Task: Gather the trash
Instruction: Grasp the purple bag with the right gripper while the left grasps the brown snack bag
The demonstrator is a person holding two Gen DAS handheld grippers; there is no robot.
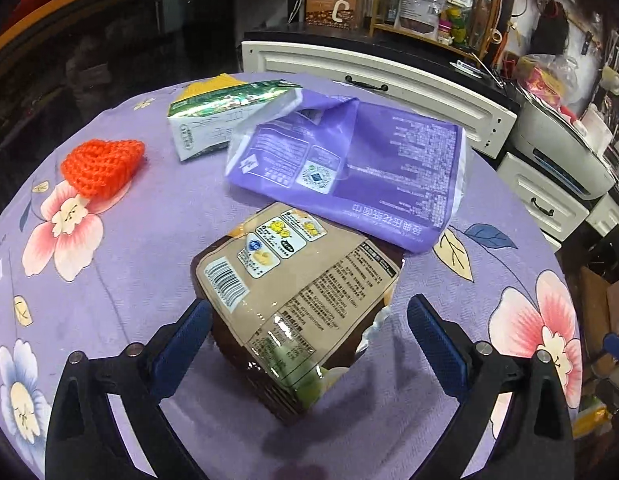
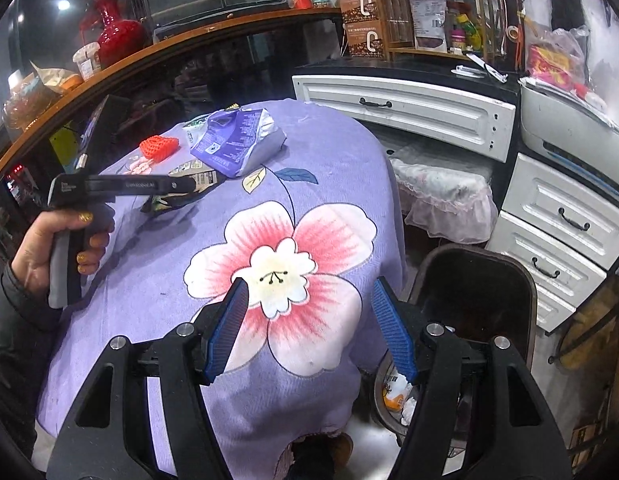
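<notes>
Left gripper [image 1: 309, 320]: I straddle the brown snack bag [image 1: 293, 292], jaws apart, ready to clamp
Right gripper [image 2: 309, 312]: apart, empty
Trash bin [image 2: 393, 400]: five o'clock, awaiting drops

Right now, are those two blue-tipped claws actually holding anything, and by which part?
Nothing is held. The left gripper stands open around the brown snack bag, not clamping it; the right gripper hangs open and empty above the tablecloth.

Snack bag [image 1: 297, 280] before pouch [image 1: 349, 168]; carton [image 1: 213, 120] behind, perhaps touching pouch.
</notes>
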